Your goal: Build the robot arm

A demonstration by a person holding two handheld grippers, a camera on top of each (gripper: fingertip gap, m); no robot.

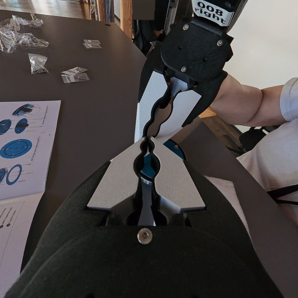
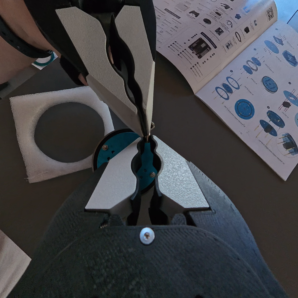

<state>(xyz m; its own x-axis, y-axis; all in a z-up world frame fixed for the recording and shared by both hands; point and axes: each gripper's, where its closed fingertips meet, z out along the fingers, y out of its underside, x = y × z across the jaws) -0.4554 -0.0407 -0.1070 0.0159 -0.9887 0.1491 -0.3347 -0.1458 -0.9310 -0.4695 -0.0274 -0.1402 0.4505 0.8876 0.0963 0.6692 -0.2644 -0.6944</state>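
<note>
The right gripper meets the left gripper tip to tip over a round teal plate with screws; the left apparently pinches a small metal screw. White foam square with round hole at nine o'clock, open printed booklet at two.

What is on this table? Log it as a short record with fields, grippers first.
Left gripper: fingers shut on small silver metal fastener
Right gripper: tips at the same fastener; open or shut unclear
Under both tips: round blue disc with screws
Surface: dark brown table
Nearby: white foam square with round cutout; open illustrated paper booklet; clear plastic bags
</note>
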